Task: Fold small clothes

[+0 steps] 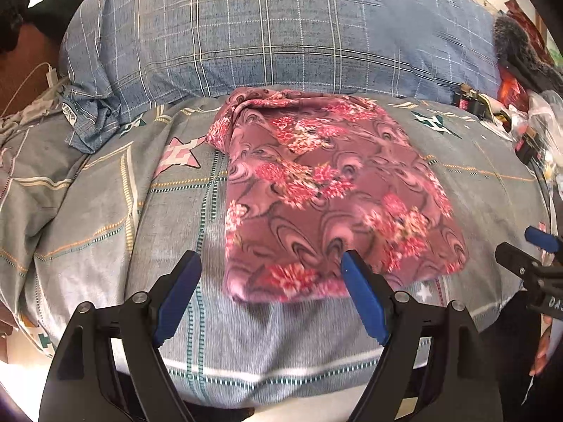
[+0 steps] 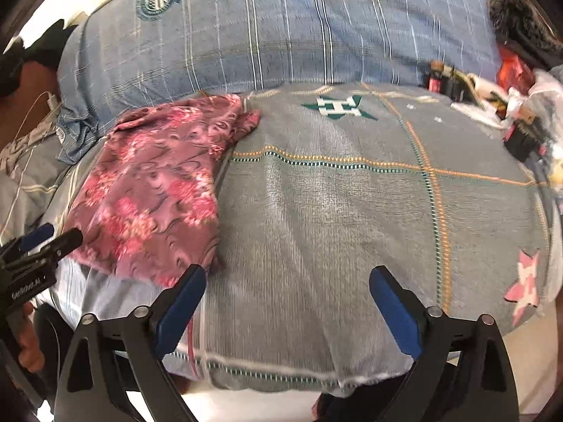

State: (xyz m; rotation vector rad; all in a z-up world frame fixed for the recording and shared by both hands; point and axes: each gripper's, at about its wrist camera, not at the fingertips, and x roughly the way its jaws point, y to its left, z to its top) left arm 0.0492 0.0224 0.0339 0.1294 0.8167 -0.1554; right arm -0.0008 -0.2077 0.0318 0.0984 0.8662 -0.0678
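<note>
A pink floral garment [image 1: 323, 190] lies folded flat on the grey patterned bed sheet [image 1: 105, 218]. In the right wrist view it lies at the left [image 2: 155, 190]. My left gripper [image 1: 271, 263] is open and empty, hovering at the garment's near edge; its right finger overlaps the cloth's edge in view. My right gripper [image 2: 286, 277] is open and empty over bare sheet [image 2: 334, 211], to the right of the garment. The right gripper also shows at the right edge of the left wrist view [image 1: 527, 249].
A blue plaid pillow [image 1: 274, 35] lies across the back of the bed. Cluttered bags and small items [image 1: 520, 105] sit at the far right. A white charging cable [image 1: 42, 74] hangs at the far left. The bed's front edge is just below the grippers.
</note>
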